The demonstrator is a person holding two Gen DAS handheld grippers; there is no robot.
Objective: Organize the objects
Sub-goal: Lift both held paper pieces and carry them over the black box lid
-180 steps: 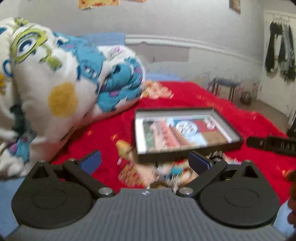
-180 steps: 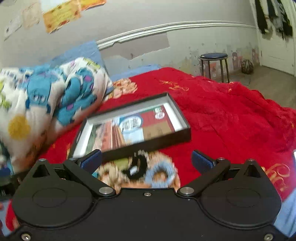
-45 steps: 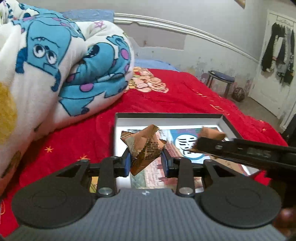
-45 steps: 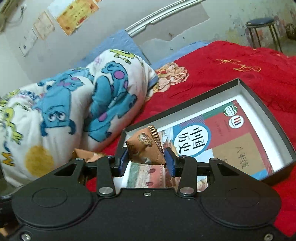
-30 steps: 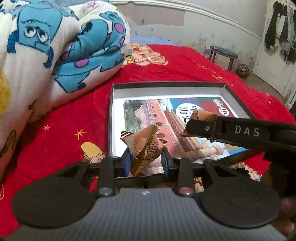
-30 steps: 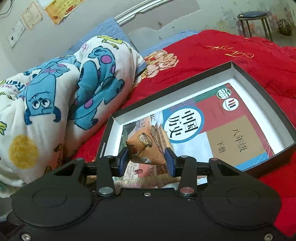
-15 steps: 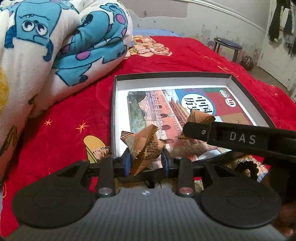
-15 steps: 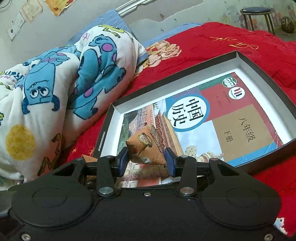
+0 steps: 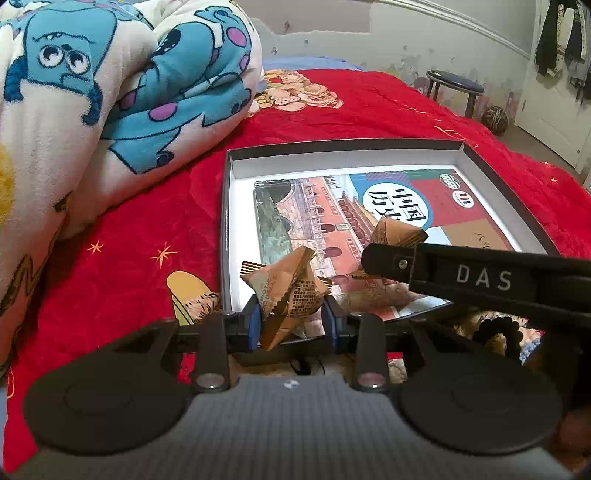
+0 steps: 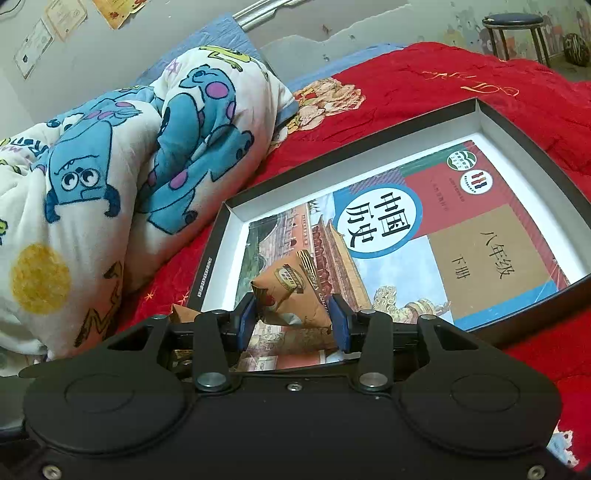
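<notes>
Ahead of both grippers sits the box (image 10: 524,147). Left gripper (image 9: 291,323) clamps one snack packet (image 9: 286,288), right gripper (image 10: 293,321) clamps another packet (image 10: 295,295). Mid-placement by my read; next, lower and release over the textbook (image 10: 424,236).

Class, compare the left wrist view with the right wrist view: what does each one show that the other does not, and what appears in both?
Only the left wrist view shows the right tongs from the side, the "DAS" lettering and the hung clothes. Only the right wrist view shows the wall papers and the textbook's full cover. Both show the black tray, the cartoon blanket, the stool, and each tongs' brown snack packet.
</notes>
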